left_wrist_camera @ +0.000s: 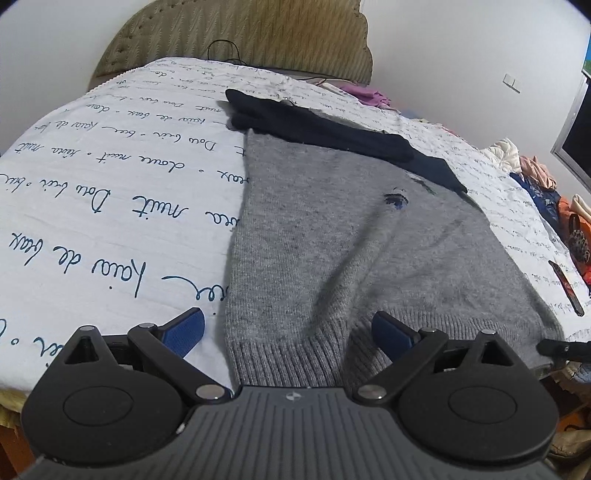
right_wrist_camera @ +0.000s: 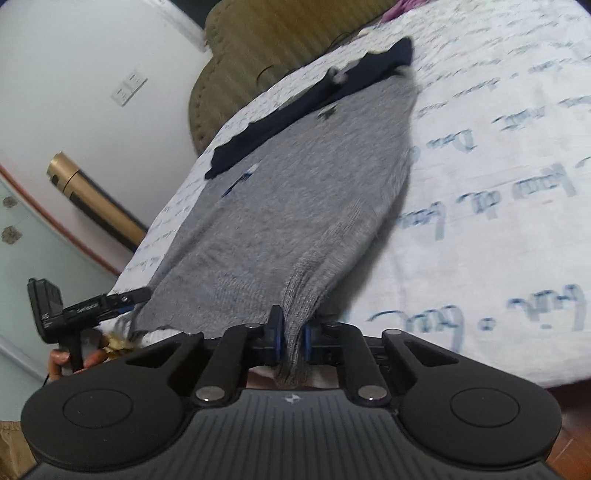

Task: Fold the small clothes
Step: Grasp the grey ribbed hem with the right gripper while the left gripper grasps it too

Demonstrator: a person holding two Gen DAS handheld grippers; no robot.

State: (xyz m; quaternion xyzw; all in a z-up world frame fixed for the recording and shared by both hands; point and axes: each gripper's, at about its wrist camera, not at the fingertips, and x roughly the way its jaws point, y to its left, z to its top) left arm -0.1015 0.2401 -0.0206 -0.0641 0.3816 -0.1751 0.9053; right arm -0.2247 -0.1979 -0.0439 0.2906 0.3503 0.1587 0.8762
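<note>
A grey knit sweater (left_wrist_camera: 332, 236) with navy sleeves (left_wrist_camera: 325, 129) folded across its top lies on the bed. My left gripper (left_wrist_camera: 288, 332) is open, its jaws wide apart over the ribbed hem at the near left corner, holding nothing. My right gripper (right_wrist_camera: 293, 338) is shut on the sweater's ribbed hem (right_wrist_camera: 295, 314), which bunches up between its blue pads; the sweater (right_wrist_camera: 295, 184) stretches away from it. The left gripper also shows in the right wrist view (right_wrist_camera: 122, 297) at the other hem corner, held by a hand.
The bed has a white cover (left_wrist_camera: 92, 184) with blue handwriting print and a padded olive headboard (left_wrist_camera: 240, 33). Loose clothes (left_wrist_camera: 535, 173) pile at the bed's right side, with a phone (left_wrist_camera: 567, 288) near the edge. A gold cylinder (right_wrist_camera: 96, 199) leans by the wall.
</note>
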